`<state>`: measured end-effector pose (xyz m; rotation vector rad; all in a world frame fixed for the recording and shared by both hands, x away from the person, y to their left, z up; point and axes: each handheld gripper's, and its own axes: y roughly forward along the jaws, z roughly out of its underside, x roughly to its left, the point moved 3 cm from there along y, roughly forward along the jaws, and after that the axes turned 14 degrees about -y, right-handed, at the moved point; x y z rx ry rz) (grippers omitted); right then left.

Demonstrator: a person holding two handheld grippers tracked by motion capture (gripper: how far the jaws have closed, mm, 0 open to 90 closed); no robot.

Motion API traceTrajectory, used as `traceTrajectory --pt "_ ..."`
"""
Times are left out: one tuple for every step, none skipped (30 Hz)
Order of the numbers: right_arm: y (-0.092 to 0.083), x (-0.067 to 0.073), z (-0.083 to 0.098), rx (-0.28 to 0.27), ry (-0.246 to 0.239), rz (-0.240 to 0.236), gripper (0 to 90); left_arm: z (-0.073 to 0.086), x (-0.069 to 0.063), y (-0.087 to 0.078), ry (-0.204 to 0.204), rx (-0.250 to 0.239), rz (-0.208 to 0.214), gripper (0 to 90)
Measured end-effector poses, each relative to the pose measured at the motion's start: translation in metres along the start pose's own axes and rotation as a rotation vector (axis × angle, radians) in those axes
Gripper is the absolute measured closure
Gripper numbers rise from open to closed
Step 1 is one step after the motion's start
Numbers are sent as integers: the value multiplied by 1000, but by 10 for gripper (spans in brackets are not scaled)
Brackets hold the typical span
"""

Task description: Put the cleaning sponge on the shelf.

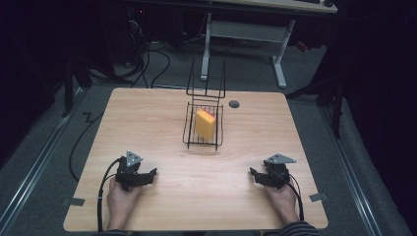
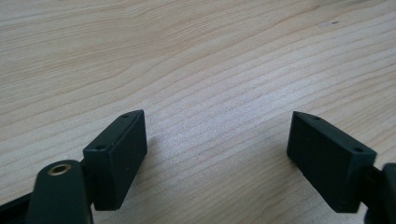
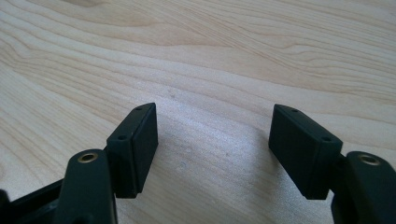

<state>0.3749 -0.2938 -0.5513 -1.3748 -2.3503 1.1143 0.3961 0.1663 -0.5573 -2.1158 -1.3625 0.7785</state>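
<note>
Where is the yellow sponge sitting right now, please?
In the high view, the yellow sponge stands tilted inside the black wire basket at the table's far middle, just left of the grey grommet.

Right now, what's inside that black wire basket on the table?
A yellow sponge stands tilted inside the wire basket, with a thin reddish edge along its top. The sponge hides the basket floor behind it, so anything small lying there can't be seen.

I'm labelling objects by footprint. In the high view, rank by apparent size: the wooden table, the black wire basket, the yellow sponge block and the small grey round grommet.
1. Light wooden table
2. Black wire basket, handles included
3. Yellow sponge block, leaning inside the basket
4. Small grey round grommet in the tabletop

No close calls.
</note>
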Motion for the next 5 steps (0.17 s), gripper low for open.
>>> traceTrajectory --pt "0 0 0 0 0 0 333 0 0 0 0 0 0 206" --pt "0 0 0 0 0 0 334 0 0 0 0 0 0 206" --pt "0 0 0 0 0 0 333 0 0 0 0 0 0 206" --pt "0 0 0 0 0 0 333 0 0 0 0 0 0 205" --pt "0 0 0 0 -1 -1 332 0 0 0 0 0 1 206"
